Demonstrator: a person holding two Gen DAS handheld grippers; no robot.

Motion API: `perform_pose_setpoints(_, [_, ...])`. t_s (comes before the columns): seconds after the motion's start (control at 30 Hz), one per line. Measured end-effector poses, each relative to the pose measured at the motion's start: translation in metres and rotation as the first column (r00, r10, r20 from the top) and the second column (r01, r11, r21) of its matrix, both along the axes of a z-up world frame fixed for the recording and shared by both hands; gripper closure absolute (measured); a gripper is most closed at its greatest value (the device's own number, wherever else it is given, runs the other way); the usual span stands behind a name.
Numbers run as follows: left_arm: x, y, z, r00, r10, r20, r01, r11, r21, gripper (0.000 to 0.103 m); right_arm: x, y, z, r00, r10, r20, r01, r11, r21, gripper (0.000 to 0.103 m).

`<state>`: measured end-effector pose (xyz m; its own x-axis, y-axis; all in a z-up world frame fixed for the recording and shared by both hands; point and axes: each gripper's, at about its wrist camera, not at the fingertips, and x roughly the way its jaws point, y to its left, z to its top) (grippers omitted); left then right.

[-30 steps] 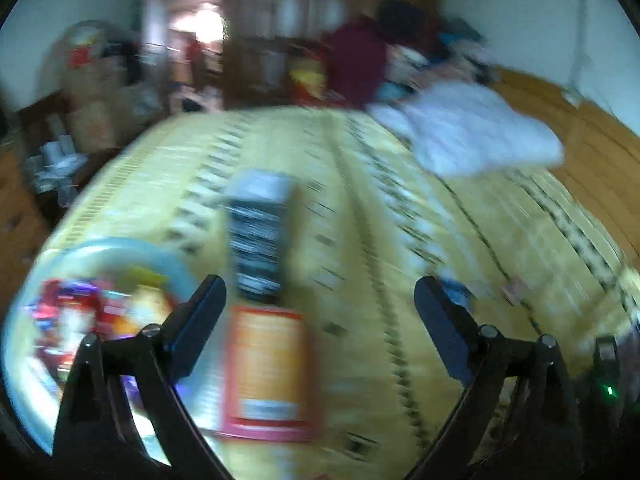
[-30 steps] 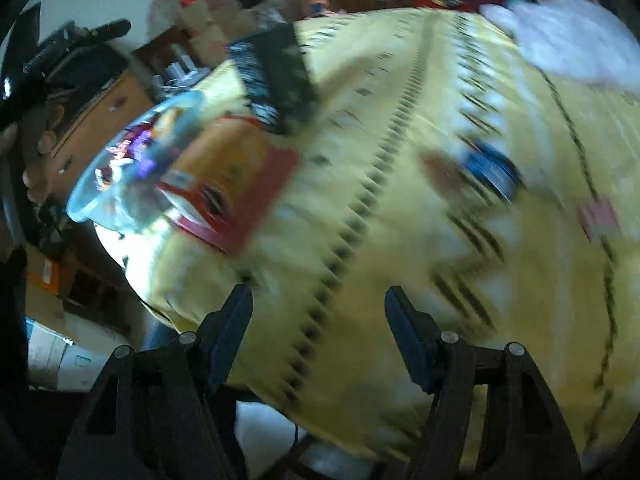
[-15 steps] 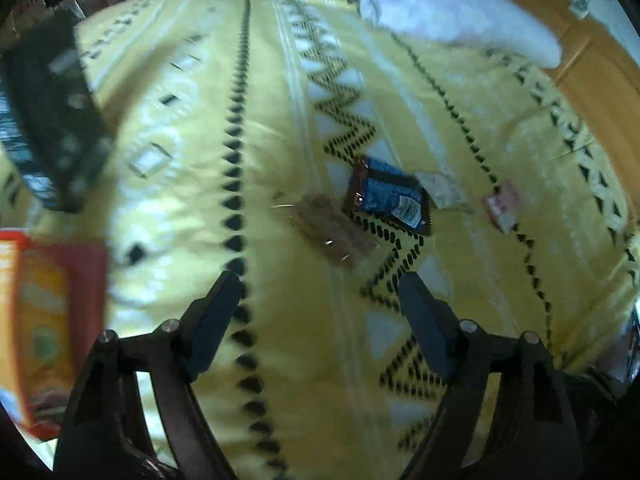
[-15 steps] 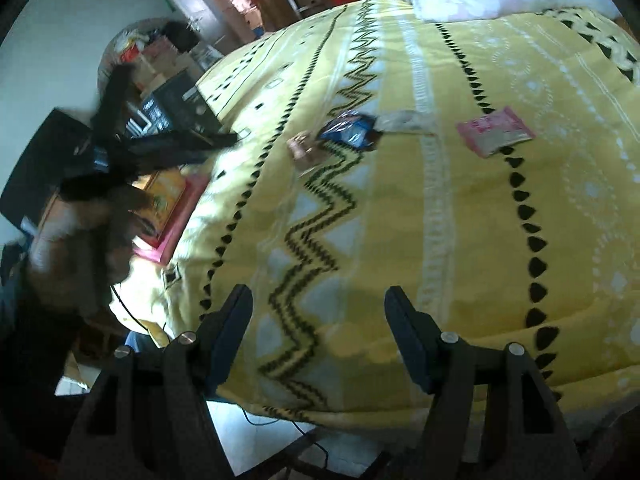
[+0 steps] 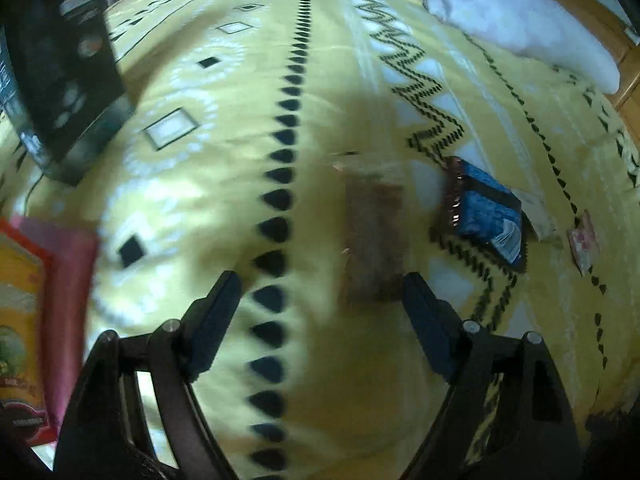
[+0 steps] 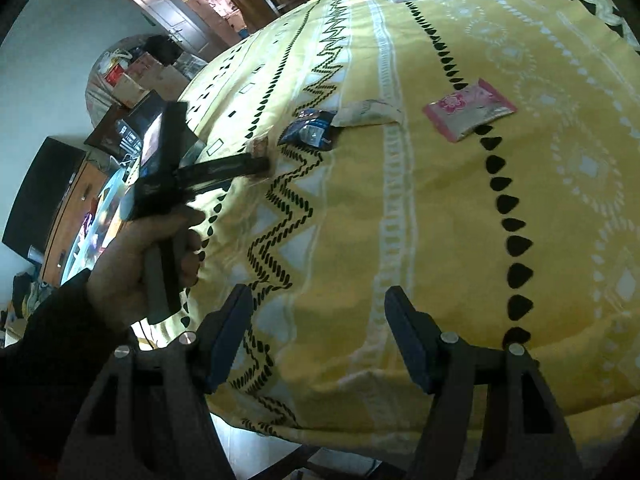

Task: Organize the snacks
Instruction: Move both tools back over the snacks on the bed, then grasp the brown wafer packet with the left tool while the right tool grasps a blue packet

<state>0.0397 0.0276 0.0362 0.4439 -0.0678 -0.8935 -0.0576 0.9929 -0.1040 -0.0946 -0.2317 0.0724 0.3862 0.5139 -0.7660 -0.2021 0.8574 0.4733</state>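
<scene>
Several snack packets lie on the yellow patterned bedspread (image 5: 224, 184). A brown packet in clear wrap (image 5: 374, 240) lies just ahead of my left gripper (image 5: 320, 300), its near end between the fingertips, close to the right finger. The jaws are opening and the pads do not press on it. To its right lie a blue packet (image 5: 486, 216), a beige packet (image 5: 538, 216) and a pink packet (image 5: 584, 240). In the right wrist view a hand (image 6: 136, 264) holds the left gripper (image 6: 262, 164) low at the brown packet (image 6: 260, 145). My right gripper (image 6: 320, 320) stands open over the bedspread (image 6: 440, 220), holding nothing.
A black box (image 5: 60, 80) and an orange-and-red box (image 5: 24, 300) lie at the left of the bed. A clear bowl with snacks (image 6: 100, 216) shows behind the hand. A white pillow (image 5: 520, 20) lies at the far right. Wooden furniture (image 6: 64, 208) stands beyond the bed's left side.
My left gripper swung right from the bowl and boxes and dropped toward the brown packet, its jaws narrower than a second ago. The right wrist view swung over to the packets.
</scene>
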Motion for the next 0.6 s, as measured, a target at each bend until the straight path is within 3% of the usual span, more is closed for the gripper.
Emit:
perform_pose_setpoints(0.23, [0.011,-0.006,0.007,0.993,-0.106,0.049,0.106,0.994,0.01,0.02,0.001,0.01,-0.003,1.0,0.019,-0.006,-0.019,1.0,0.005,0.031])
perform_pose_setpoints(0.43, [0.033,-0.02,-0.003,0.992,-0.109,0.065,0.11,0.994,-0.01,0.023,0.005,0.01,-0.003,1.0,0.019,-0.018,-0.02,1.0,-0.021,0.031])
perform_pose_setpoints(0.5, [0.038,-0.019,-0.009,0.993,-0.108,0.049,0.108,0.994,0.005,0.061,0.011,0.013,0.0,0.999,0.037,-0.016,-0.037,0.999,-0.03,0.031])
perform_pose_setpoints(0.53, [0.038,-0.016,-0.009,0.994,-0.102,0.047,0.102,0.995,-0.006,0.069,0.014,0.016,0.001,0.999,0.051,-0.011,-0.052,0.998,-0.039,0.031])
perform_pose_setpoints(0.6, [0.036,-0.005,-0.005,0.994,-0.087,0.062,0.09,0.995,-0.046,0.069,0.027,0.024,0.007,0.995,0.097,0.009,-0.096,0.993,-0.071,0.031])
